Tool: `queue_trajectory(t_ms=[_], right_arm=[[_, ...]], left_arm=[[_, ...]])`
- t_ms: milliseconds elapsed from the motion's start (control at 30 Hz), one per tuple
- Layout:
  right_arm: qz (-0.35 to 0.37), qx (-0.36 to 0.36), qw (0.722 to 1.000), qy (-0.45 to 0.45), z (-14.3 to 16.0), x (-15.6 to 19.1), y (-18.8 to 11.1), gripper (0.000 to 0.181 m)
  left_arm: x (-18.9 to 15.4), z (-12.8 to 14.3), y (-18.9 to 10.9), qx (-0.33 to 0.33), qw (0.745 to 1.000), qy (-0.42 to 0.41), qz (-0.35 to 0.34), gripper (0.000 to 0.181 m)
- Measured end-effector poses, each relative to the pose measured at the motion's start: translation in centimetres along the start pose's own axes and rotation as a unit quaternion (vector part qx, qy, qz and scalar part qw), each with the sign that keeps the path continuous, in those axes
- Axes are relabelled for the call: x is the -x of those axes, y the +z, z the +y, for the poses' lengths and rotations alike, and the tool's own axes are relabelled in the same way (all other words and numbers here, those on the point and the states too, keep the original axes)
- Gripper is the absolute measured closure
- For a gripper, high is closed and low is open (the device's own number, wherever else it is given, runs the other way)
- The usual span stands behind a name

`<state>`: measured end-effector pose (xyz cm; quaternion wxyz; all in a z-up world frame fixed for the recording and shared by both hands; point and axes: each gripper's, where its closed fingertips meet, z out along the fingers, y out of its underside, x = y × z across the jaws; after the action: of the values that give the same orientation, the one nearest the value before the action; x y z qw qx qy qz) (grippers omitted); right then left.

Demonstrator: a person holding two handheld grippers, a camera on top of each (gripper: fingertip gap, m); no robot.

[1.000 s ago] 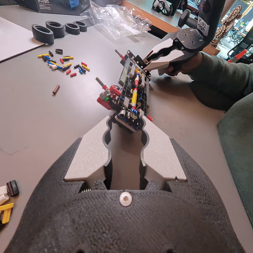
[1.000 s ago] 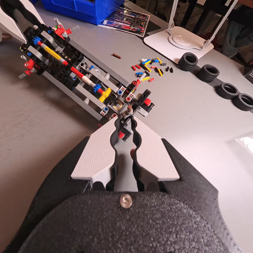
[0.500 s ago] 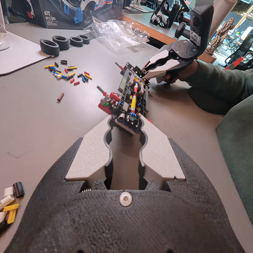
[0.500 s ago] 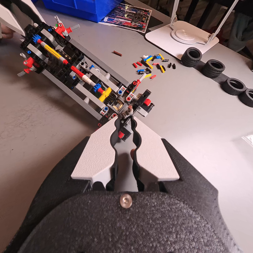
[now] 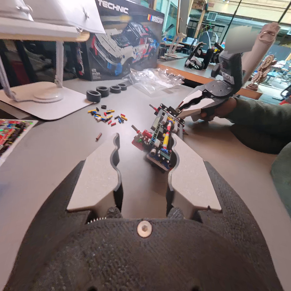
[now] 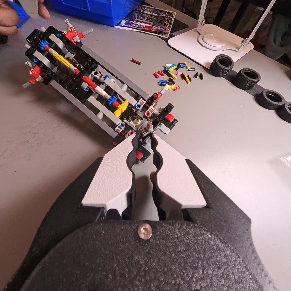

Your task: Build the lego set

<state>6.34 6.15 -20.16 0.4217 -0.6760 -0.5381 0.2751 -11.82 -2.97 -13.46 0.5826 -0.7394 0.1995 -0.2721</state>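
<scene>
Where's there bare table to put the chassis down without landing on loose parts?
Bare table lies on the near side of the chassis, toward the right gripper, and between the tyres and the plastic bag. It is crowded between the chassis and the tyres, where small pins are scattered, with a brown pin nearby.

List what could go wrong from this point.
1. Only the right tool grips the chassis, at one end; the left tool is open, so the far end may sag or twist.
2. A slip could knock the red steering parts loose.
3. Swinging the chassis could scatter the small pins beside it.
</scene>
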Motion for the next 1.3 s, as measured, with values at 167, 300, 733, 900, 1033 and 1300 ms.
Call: queue_trajectory(t_ms=[167,300,733,900,1033,1300], right_arm=[[-0.001,0.000,1.000,0.001,0.0,0.0,0.0,0.169],[0.001,-0.002,1.000,0.001,0.0,0.0,0.0,0.169],[0.009,-0.013,1.000,0.001,-0.4,-0.2,0.0,0.169],[0.017,-0.063,0.998,0.009,-2.1,-0.5,-0.8,0.161],[0.035,-0.130,0.991,0.014,-4.3,-1.3,-2.1,0.150],[0.071,-0.199,0.977,0.015,-6.3,-2.5,-4.0,0.146]], left_arm=[[1.2,-1.7,-0.9,-0.039,0.994,0.076,-0.073,0.116],[1.6,-3.0,-1.5,-0.060,0.980,0.139,-0.130,0.119],[2.6,-5.1,-3.3,-0.116,0.963,0.147,-0.193,0.127],[3.0,-5.5,-3.8,-0.128,0.960,0.138,-0.207,0.129],[3.1,-5.4,-3.7,-0.127,0.960,0.135,-0.208,0.129],[3.2,-5.0,-3.6,-0.120,0.963,0.123,-0.206,0.131]])
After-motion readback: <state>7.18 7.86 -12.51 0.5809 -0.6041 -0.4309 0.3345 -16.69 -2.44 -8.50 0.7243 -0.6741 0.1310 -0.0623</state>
